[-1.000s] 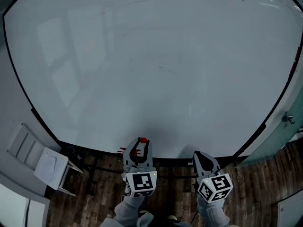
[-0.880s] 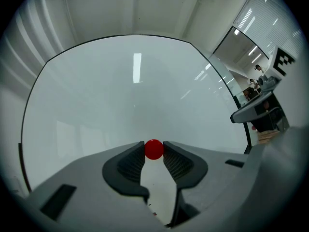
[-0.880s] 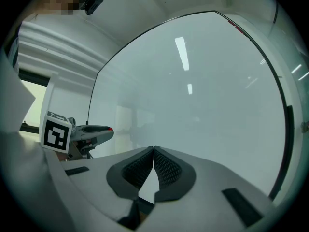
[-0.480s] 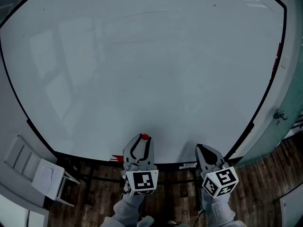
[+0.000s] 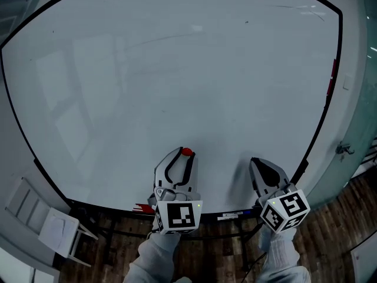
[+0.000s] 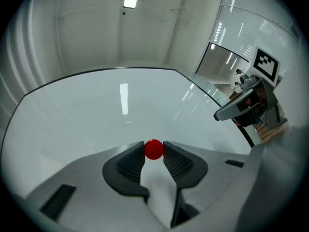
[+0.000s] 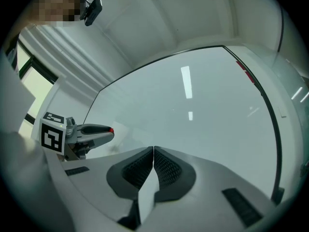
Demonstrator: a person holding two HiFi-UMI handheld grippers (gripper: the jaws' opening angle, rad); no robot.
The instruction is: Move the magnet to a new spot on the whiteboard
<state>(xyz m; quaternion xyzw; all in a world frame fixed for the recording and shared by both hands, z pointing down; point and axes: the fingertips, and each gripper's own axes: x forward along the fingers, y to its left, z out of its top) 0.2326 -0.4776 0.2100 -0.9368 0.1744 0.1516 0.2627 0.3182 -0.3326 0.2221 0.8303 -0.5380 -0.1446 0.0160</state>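
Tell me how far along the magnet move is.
Done: the left gripper has the red magnet pinched between its jaws. In hand: it hangs before the whiteboard, low down. Left: set it on a new spot and let go. The right gripper is shut, empty.

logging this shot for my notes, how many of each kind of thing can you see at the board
magnet: 1
whiteboard: 1
gripper: 2 (left gripper shut on the magnet, right gripper shut and empty)
total: 4
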